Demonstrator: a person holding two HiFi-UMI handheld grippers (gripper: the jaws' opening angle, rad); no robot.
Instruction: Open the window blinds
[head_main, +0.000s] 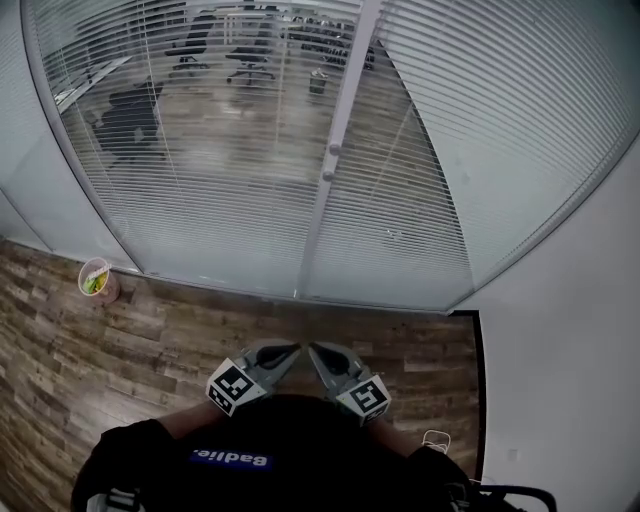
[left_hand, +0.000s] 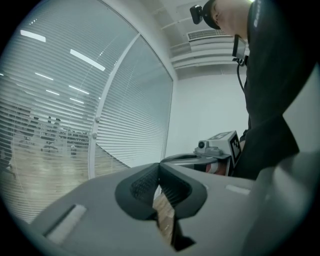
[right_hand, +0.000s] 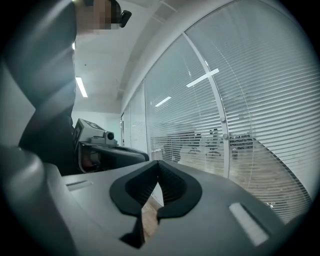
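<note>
Head view: left tool (head_main: 288, 351) and right tool (head_main: 316, 349) sit pinched together, empty, at 6 o'clock; blinds (head_main: 230, 180) look flimsy, so I'd grip the knobs (head_main: 330, 163) at 12.

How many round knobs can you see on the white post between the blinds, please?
2: the upper knob sits just above the lower knob, partway up the post; none appear hidden.

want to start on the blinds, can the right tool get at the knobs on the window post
Probably, with a step forward: the right tool is shut and held by the body, the knobs sit ahead on the post, and nothing shows on the floor between them.
</note>
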